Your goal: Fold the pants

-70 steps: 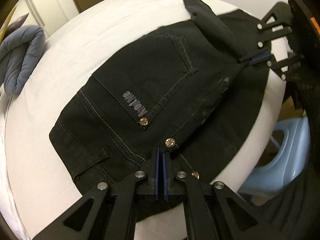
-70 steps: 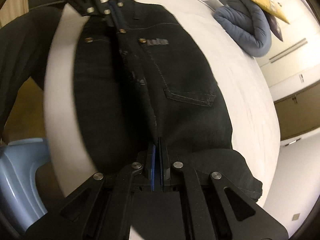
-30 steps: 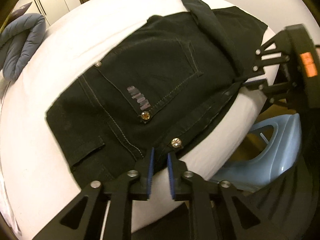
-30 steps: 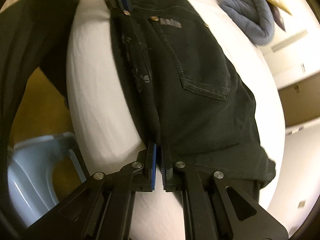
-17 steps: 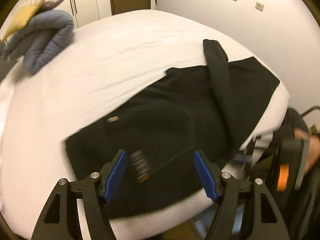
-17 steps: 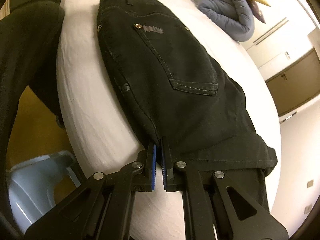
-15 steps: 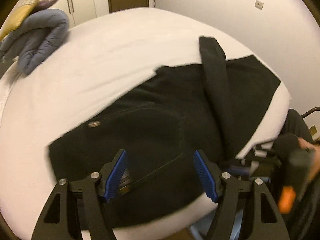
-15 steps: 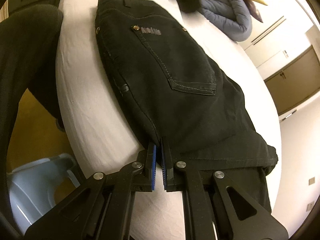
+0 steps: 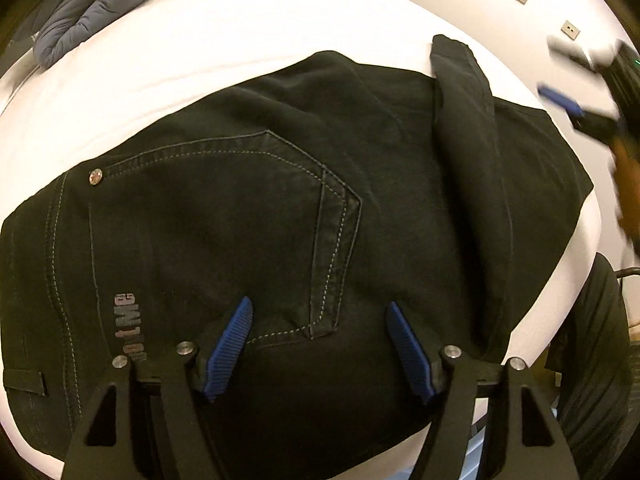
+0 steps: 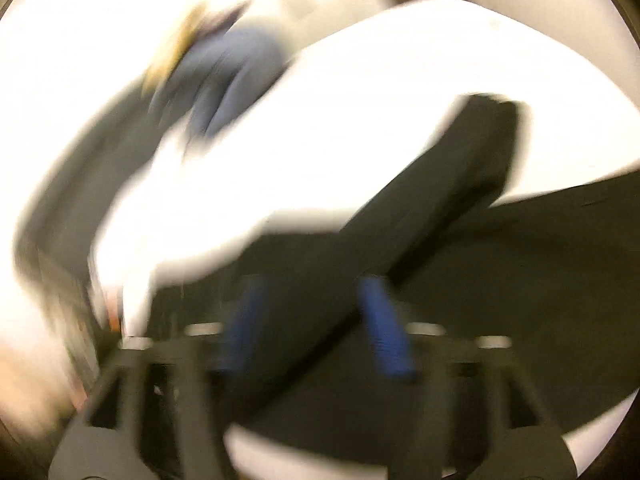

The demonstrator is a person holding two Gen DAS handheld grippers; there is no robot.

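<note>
Though blur smears its view, the right claw (image 10: 316,328) is opening, empty, over pants (image 10: 420,240).

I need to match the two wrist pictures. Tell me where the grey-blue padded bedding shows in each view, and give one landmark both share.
Left wrist view: the grey-blue padded bedding sits in the top left corner, on the white bed beyond the black pants.
Right wrist view: it shows upper left of centre, badly blurred, with something yellow against it.
Shared landmark: the raised dark fold of the pants, running over the flat cloth.
</note>
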